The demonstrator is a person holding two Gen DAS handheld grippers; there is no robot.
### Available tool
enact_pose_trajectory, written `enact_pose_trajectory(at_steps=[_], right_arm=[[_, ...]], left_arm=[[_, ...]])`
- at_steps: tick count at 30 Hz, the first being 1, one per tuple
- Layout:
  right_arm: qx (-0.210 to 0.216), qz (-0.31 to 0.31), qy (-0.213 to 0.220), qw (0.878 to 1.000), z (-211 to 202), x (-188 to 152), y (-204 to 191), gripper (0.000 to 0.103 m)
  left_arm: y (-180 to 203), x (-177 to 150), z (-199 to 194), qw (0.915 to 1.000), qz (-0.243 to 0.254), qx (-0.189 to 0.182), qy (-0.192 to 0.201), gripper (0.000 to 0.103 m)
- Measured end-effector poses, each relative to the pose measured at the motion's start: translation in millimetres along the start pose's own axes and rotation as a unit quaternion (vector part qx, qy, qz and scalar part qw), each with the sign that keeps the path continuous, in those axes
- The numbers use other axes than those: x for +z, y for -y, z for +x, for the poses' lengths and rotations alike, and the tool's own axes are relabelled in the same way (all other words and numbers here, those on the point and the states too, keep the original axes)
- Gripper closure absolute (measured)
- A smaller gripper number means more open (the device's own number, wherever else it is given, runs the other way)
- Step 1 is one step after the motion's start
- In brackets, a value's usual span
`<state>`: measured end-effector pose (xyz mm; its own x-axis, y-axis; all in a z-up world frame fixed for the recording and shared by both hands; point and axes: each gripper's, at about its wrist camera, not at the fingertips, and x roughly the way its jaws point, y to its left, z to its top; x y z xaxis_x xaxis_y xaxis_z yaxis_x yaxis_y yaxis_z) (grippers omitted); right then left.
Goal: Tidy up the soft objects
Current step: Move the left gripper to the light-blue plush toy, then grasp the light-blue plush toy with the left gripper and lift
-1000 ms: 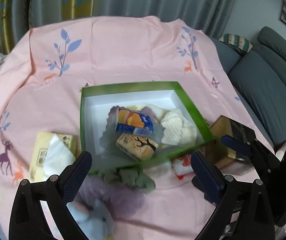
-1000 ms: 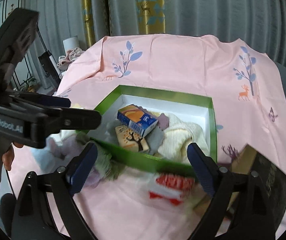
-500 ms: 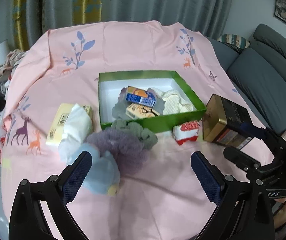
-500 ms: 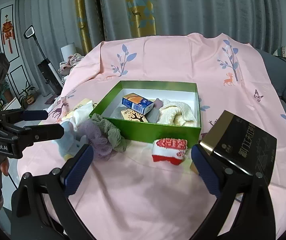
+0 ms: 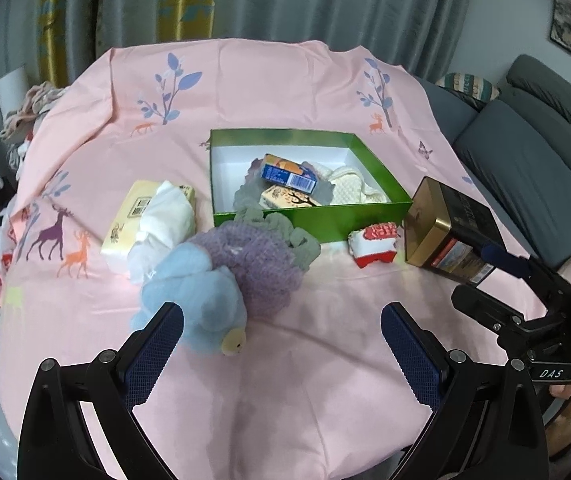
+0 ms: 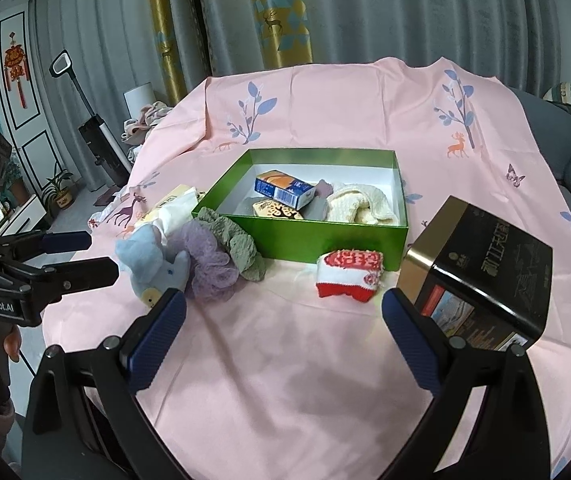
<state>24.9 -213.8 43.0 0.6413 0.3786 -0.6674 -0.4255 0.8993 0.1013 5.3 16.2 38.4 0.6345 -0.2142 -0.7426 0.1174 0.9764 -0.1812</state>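
A green box on the pink cloth holds a blue-orange carton, a tan packet, a grey cloth and a cream knit. In front of it lie a blue plush toy, a purple mesh puff, a grey-green cloth and a red-white sock. My left gripper is open and empty, just short of the plush. My right gripper is open and empty, short of the sock.
A black-gold tin stands right of the box. A tissue pack with white tissue lies left of it. A grey sofa is at the right, curtains behind, and the table edge drops off at the left.
Both grippers have pulled back and up from the box, so the whole table now shows. Both stay open and empty. The objects have not moved.
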Motion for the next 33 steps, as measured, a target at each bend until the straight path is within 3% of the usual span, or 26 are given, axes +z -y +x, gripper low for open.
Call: enact_pose_trajectory(at_steps=[6,14,22,30,33], right_arm=[[0.037,-0.008,-0.010,0.999,10,-18,-8,0.004],[0.098,-0.011,-0.059,0.993,50,-45,-33,0.004],[0.159,-0.017,-0.077,0.984,89,-47,-72,0.004],[0.165,-0.024,-0.094,0.981,138,-36,-104,0.005],[0.181,-0.018,-0.104,0.978,151,-31,-110,0.011]], left_arm=[[-28,-19,7,0.9991,-0.040,-0.013,-0.007,0.004],[-72,-39,25,0.9945,-0.101,-0.005,-0.026,0.004],[-93,-29,45,0.9930,-0.113,-0.019,-0.029,0.004],[-107,-10,80,0.9907,-0.117,-0.044,-0.053,0.004],[-110,-9,87,0.9884,-0.124,-0.065,-0.059,0.004]])
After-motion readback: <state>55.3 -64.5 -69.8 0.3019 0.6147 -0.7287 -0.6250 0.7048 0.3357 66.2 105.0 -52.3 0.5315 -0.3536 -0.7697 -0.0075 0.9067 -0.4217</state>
